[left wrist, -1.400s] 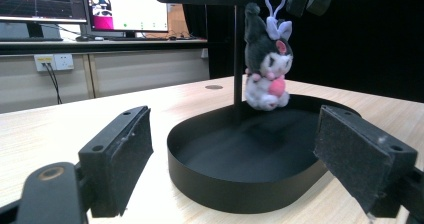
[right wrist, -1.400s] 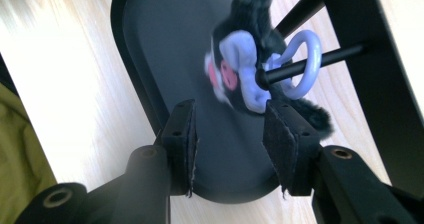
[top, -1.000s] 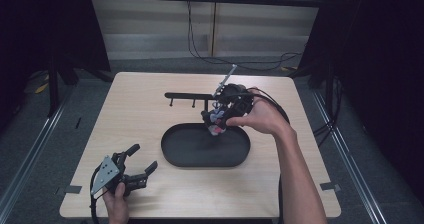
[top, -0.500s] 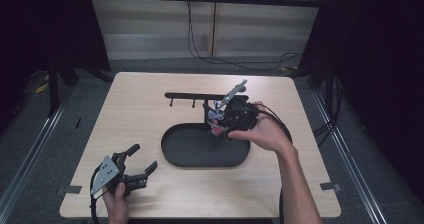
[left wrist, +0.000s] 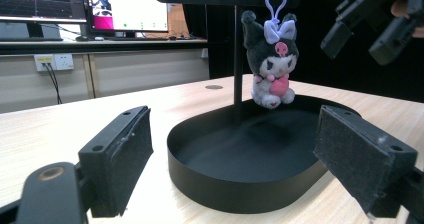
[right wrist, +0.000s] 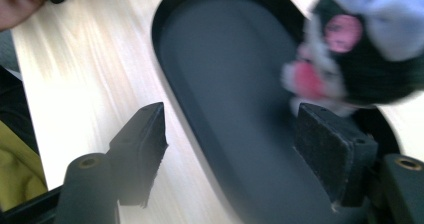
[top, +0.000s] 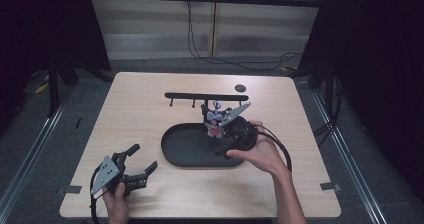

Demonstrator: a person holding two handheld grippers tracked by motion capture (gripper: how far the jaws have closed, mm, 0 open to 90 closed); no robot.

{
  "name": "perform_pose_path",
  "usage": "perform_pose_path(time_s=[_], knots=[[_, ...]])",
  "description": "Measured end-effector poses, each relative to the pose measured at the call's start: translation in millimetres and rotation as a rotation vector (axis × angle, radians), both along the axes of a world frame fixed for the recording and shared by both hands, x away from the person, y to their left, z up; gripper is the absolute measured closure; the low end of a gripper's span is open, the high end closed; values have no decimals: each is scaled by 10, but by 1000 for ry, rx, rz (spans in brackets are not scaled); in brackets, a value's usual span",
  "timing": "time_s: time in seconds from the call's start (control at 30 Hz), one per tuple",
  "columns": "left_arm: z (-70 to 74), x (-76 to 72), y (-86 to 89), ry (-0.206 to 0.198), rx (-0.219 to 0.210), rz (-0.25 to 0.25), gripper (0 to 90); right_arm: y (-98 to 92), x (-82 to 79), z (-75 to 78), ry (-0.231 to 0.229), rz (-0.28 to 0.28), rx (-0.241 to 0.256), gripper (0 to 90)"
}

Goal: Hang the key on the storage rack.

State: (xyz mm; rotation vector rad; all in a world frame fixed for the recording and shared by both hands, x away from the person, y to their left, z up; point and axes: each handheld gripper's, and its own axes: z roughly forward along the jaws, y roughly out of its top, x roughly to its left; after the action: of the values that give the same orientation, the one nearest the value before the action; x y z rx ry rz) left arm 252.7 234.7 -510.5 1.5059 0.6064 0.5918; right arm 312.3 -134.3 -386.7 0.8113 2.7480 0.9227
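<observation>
The little plush keychain (left wrist: pixel 270 59) hung by its lilac clip from a peg of the black rack (top: pixel 206 96), dangling above the far end of the black tray (left wrist: pixel 240 184). The right gripper (top: pixel 220 131) sat just beside the toy on the near side, its jaws apart and gripping nothing; in the right gripper view the plush (right wrist: pixel 360 49) showed off to the right and beyond the jaw tips, blurred, with the tray floor between the pads. To my eye the hanging step looked done and the hand was at the point of letting go and coming clear. The next move, I judged, called for a straight pull-back so the open pads would not snag the toy or tug the clip off its peg. The left gripper (top: pixel 137 166) rested low over the desk (top: pixel 140 114), jaws wide apart, well short of the tray.
</observation>
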Motion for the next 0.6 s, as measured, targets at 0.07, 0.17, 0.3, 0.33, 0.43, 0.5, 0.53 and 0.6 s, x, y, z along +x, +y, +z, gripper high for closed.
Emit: perform_pose_path(time_s=[0.07,0.17,0.3,0.33,0.43,0.5,0.53,0.6], knots=[[-1,-1,-4,1,-7,0,153,-1,-49,-75,-4,7,25,218],[0,0,0,0,0,0,152,-10,-120,-186,-24,3,21,146],[0,0,0,0,1,0,152,-96,-248,-316,-74,-51,116,148],[0,0,-1,0,-1,0,152,-120,-276,-345,-86,-77,133,143],[-1,0,-5,1,-8,0,152,-172,-356,-466,-164,-145,154,156],[-1,-1,-5,1,-6,0,152,-202,-415,-582,-206,-169,151,156],[0,-1,-3,1,-5,1,153,-214,-445,-631,-230,-188,151,157],[0,0,-1,0,-1,0,152,-261,-503,-715,-257,-233,176,160]])
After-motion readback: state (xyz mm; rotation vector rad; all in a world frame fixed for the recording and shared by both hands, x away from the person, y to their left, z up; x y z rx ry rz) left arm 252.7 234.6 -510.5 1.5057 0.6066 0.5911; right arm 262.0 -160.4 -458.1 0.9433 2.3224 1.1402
